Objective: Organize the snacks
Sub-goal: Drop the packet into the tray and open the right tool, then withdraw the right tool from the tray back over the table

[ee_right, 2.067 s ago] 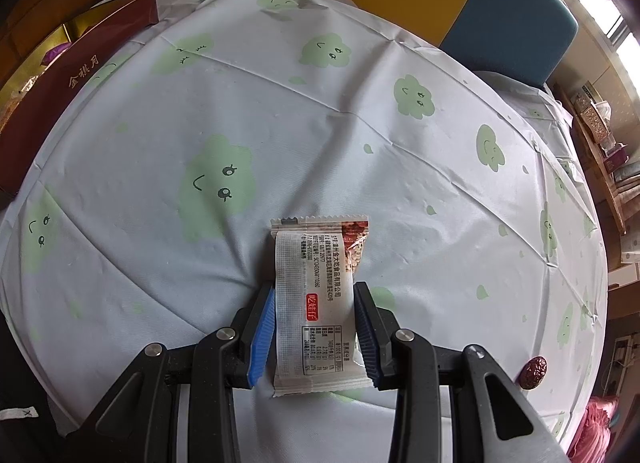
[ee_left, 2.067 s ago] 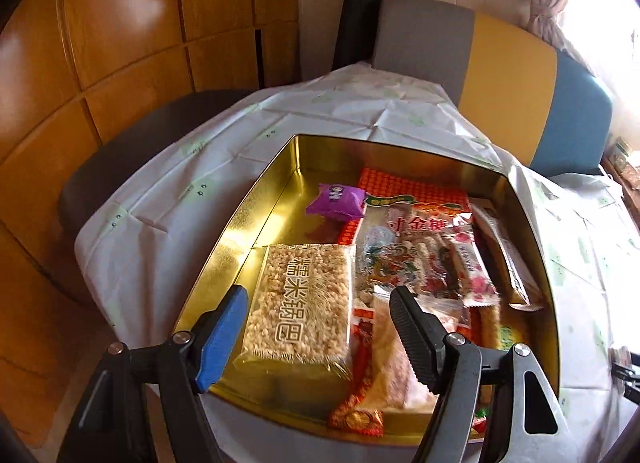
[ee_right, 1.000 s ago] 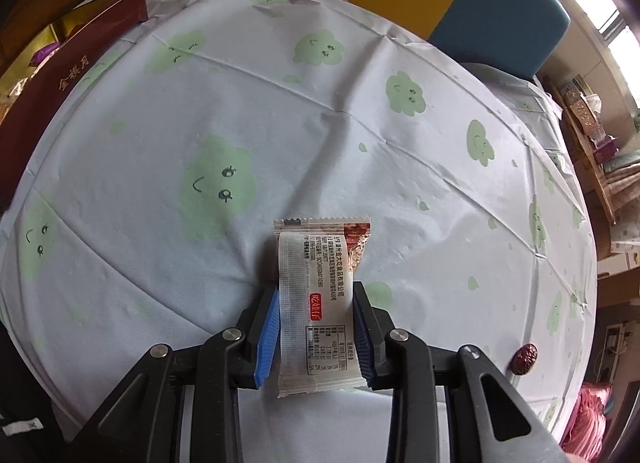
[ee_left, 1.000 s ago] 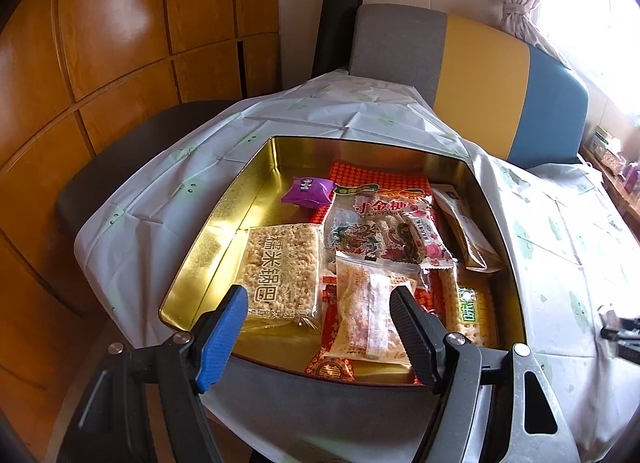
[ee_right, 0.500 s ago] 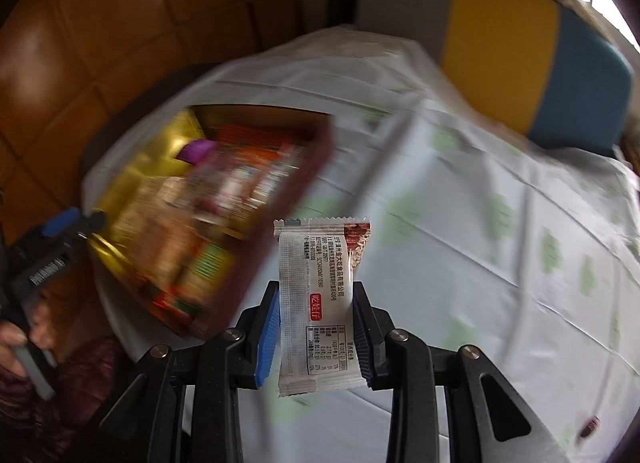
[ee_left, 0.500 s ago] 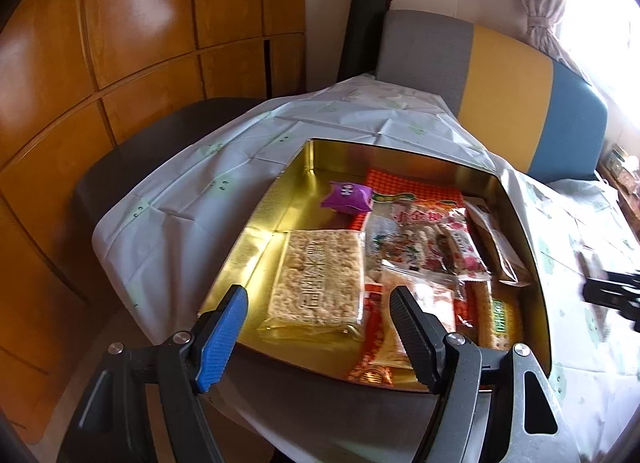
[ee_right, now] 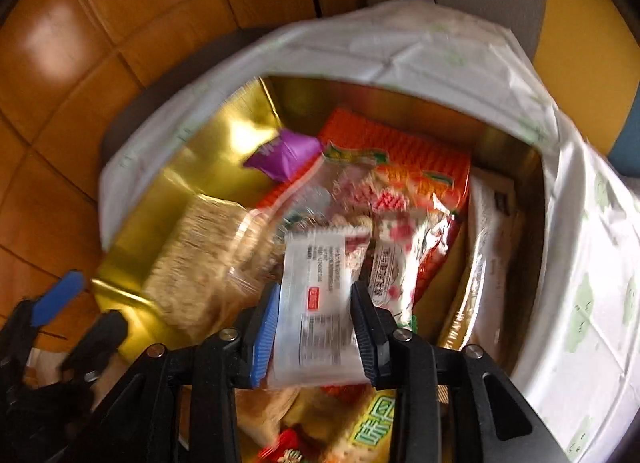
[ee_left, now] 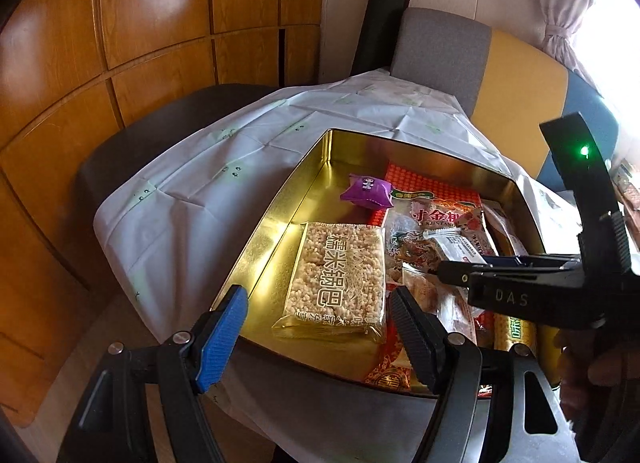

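The white snack packet (ee_right: 316,295) hangs between the two pads of the right claw (ee_right: 314,317), just over the middle of the gold tin (ee_left: 280,219) that sits on the cloth-covered tabletop (ee_left: 192,187). The jaws have just been opening, with the packet between them; its long edges appear to touch both pads, though the blur in the right wrist view leaves it unclear how firmly they press. By its look the packet is light and thin: a crinkly sealed film sleeve with a small soft bar inside, slippery on its glossy faces and easy to crush if squeezed hard. I judge the best hold to be across its narrow width near the lower half, as here, so the flat crimped end (ee_right: 320,232) stays free and leads the way down. Below it the tin is already crowded: a puffed rice cake pack (ee_left: 336,275) on the left, a purple candy (ee_left: 366,192) toward the far side, and a large red-and-clear bag (ee_left: 436,219) under the packet. These are soft, uneven landings, so a light packet let go from any height may slide or tip. The left claw (ee_left: 320,327) waits at the near rim of the tin, spread wide and gripping nothing.
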`<state>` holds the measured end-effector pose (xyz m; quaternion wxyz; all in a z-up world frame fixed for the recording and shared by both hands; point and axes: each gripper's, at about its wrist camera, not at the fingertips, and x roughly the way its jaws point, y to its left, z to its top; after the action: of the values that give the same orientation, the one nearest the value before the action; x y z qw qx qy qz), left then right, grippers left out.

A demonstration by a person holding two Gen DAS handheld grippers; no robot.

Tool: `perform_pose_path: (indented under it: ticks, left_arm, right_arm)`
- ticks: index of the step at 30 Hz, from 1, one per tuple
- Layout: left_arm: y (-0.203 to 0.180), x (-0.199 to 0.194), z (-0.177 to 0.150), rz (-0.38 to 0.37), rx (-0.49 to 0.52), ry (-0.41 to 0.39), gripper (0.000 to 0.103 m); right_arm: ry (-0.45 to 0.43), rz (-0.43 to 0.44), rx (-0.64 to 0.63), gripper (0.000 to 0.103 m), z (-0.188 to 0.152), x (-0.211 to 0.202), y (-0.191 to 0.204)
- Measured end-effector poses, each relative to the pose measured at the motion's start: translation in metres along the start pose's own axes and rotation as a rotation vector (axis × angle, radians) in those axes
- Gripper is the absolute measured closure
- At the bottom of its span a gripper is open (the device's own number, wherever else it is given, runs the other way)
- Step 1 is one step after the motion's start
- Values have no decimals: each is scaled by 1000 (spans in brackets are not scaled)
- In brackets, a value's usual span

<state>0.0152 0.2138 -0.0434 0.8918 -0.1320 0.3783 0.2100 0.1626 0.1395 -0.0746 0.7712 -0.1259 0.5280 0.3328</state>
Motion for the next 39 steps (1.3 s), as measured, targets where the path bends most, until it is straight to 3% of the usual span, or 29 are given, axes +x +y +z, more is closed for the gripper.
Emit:
perform_pose_path:
  ticks: [9,22,39]
  left_arm:
    - [-2,-1,0,10,6,-3,29]
    - [-14,-19,-1,3,41,-55,29]
    - [-48,-40,-13,-31,125,-95,29]
  right_arm:
    - [-53,7,39,61,-14,-17,-7]
    - [-223,-122,120,61,-44,-65,-11]
    - [-303,-243,200,61,-102,-102,-33]
